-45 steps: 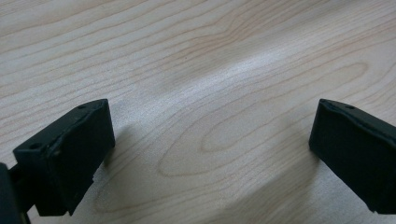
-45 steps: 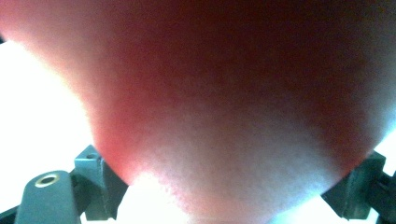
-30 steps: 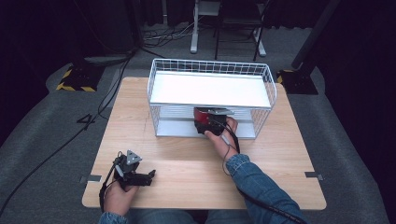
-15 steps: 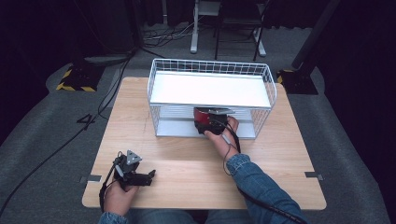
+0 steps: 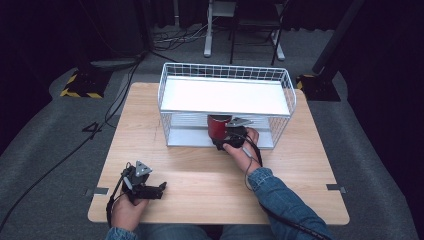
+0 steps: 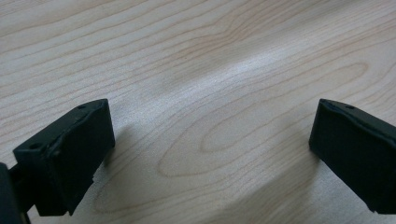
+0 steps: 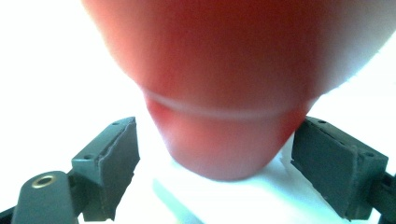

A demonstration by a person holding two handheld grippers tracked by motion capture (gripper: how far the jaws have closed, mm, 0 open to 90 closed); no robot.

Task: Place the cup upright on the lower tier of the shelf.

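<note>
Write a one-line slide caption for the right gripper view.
Right claw open around the narrow base of a blurred red cup standing on a white shelf.

I note a wire rack [image 5: 226, 107] standing at the far middle of the tabletop [image 5: 200, 175]. At its front opening, on the lower shelf, sits a cup [image 5: 218, 126], with my right claw [image 5: 226, 142] just before it, jaws either side of its base. My left claw [image 5: 159, 189] rests near the front left corner, well apart.
</note>
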